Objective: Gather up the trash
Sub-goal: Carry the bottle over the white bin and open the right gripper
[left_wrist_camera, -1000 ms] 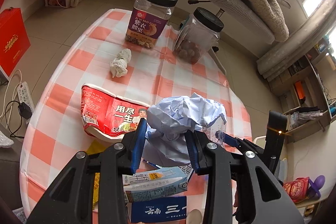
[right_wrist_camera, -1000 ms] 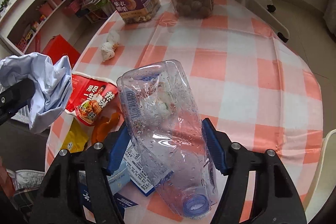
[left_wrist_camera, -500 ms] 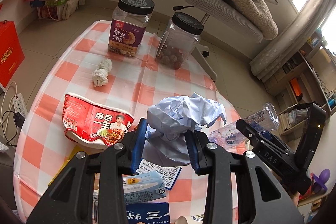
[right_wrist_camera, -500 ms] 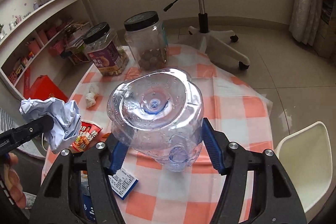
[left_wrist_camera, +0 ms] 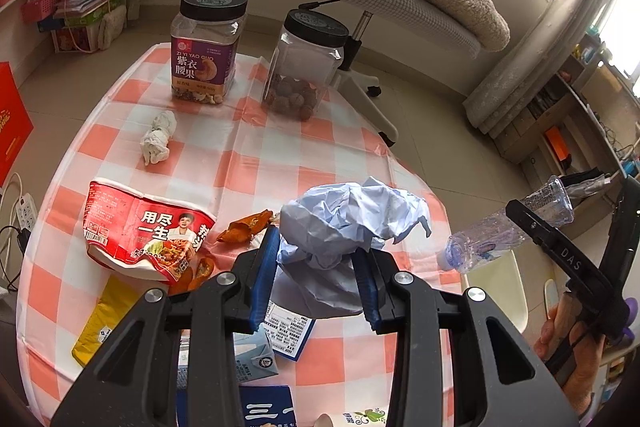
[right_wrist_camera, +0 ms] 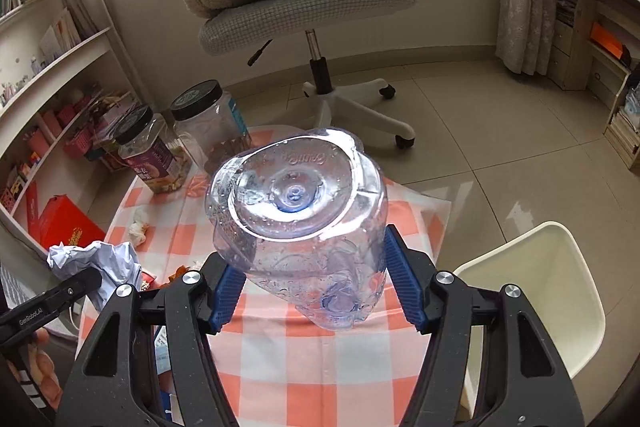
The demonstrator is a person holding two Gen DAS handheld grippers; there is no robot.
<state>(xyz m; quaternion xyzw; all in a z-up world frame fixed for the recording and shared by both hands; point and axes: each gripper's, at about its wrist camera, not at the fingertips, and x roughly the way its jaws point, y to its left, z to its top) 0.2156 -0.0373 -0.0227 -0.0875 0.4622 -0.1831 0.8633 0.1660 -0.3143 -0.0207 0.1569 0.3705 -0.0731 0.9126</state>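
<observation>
A crumpled paper is clamped in the left gripper at lower centre; a bottle is pinched by the right gripper. Both are carried above the desk; a bin, possibly the white tub at lower right, is needed next.

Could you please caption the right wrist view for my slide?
Right gripper holds a crumpled clear plastic bottle above the orange-checked tablecloth.

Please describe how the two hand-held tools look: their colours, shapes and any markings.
The left tool and the right tool look alike: black plastic frames with silver screws and blue ribbed finger pads. Seen side-on, the right tool bears white letters "DAS", the left one "GenRobot.AI". Bare hands hold them; no sleeves or cables are visible.
</observation>
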